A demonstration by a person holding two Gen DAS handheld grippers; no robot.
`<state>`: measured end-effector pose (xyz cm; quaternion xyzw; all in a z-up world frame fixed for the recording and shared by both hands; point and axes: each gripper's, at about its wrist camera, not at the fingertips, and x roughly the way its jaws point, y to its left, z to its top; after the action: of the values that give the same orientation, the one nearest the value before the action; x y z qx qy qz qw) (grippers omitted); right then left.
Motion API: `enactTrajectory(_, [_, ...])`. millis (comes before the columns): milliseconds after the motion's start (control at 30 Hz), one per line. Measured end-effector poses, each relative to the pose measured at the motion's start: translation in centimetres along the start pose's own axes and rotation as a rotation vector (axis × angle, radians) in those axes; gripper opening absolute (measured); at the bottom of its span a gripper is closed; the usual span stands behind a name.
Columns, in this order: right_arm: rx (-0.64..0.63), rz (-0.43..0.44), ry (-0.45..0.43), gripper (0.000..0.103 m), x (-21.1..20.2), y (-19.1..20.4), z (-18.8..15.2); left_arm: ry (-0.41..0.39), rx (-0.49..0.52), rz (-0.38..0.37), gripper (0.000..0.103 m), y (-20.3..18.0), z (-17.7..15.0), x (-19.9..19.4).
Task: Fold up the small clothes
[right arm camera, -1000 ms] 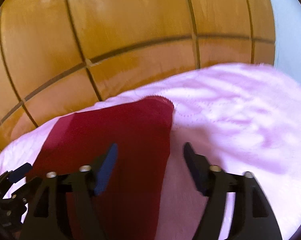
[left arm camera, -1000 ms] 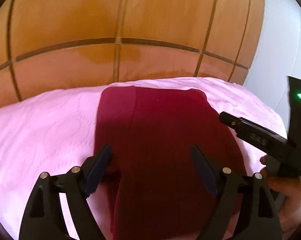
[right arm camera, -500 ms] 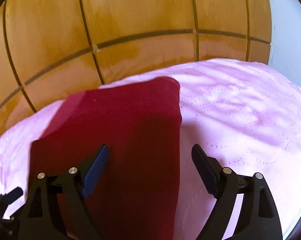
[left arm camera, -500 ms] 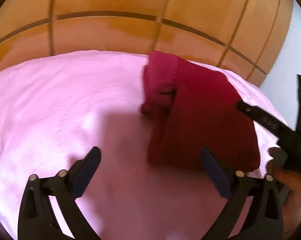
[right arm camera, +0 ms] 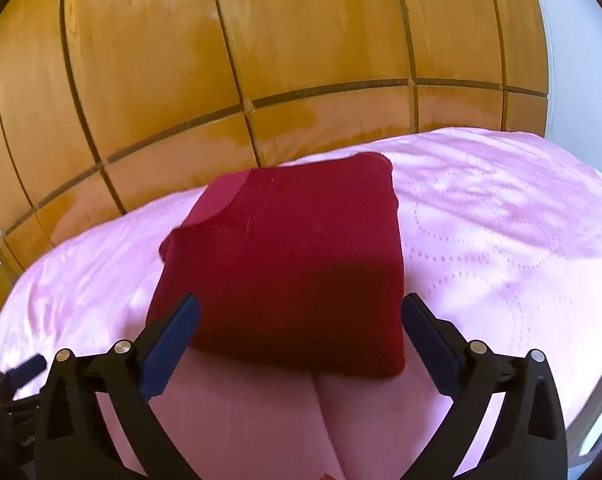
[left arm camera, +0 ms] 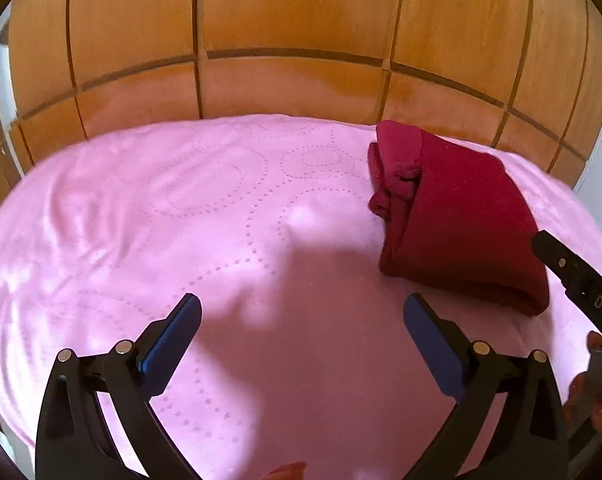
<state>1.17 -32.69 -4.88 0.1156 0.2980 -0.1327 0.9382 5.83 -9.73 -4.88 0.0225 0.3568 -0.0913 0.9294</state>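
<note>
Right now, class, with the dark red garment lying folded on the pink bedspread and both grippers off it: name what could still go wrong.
1. The folded dark red garment shows a bunched, loose layer at its open left edge; it may slip out and undo the fold.
2. The right gripper, its jaws opening, straddles the garment's near edge; moving off, a finger could snag it.
3. The pink bedspread looks soft and rippled, so the bundle may sag.
</note>
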Motion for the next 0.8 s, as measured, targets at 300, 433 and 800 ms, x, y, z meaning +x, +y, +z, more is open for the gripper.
enactTrajectory(300, [-0.034, -0.118, 0.016, 0.100, -3.1, 0.4, -2.2, 0.071, -0.004, 0.014, 0.101, -0.3, -1.0, -0.9])
enactTrajectory(433, [-0.007, -0.114, 0.023, 0.100, -4.0, -0.1, -2.7, 0.050, 0.009, 0.004, 0.101, -0.7, -0.9, -1.8])
enactTrajectory(800, [-0.024, -0.129, 0.014, 0.100, -4.5, -0.3, -2.8, 0.061, -0.005, 0.005, 0.101, -0.1, -0.5, -1.7])
